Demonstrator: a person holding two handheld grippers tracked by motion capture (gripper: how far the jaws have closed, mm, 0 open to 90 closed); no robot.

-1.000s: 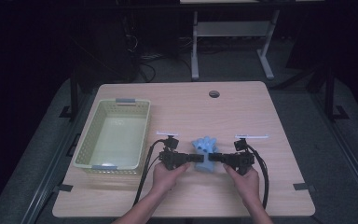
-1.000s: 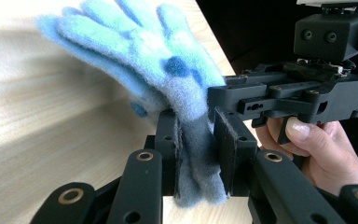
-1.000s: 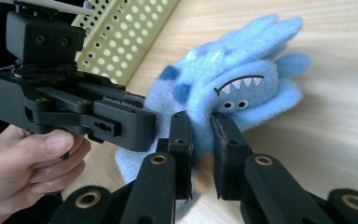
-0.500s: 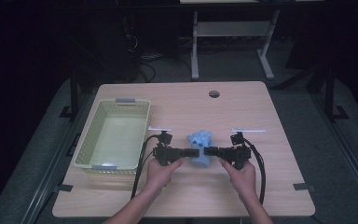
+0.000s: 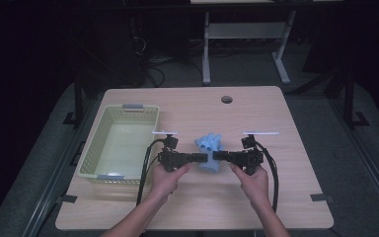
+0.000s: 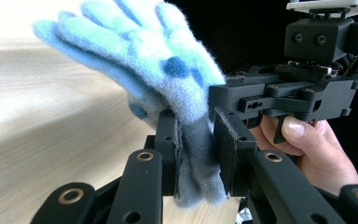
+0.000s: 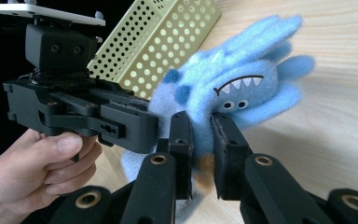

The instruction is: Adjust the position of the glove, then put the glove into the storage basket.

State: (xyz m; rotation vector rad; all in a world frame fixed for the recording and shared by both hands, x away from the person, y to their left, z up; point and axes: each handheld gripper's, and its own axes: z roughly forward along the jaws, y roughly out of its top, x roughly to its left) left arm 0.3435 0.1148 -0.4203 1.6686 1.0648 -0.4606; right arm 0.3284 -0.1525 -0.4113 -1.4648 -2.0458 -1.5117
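The high view shows a wooden table (image 5: 286, 118) with a pale green basket (image 5: 91, 153) on its left side and, just right of the basket near the table's middle, a fuzzy blue glove (image 5: 210, 143) held up between two grippers. The left gripper (image 5: 203, 158) is clenched on the glove's cuff from the left. The right gripper (image 5: 217, 156) clamps the same cuff from the right.

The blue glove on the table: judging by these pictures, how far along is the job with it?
Done: both grippers have hold of the blue glove, the left gripper and the right gripper each shut on its cuff end from opposite sides. In hand: the glove hangs between them above the table. Left, probably: carrying it to the yellow basket, which holds nothing yet.
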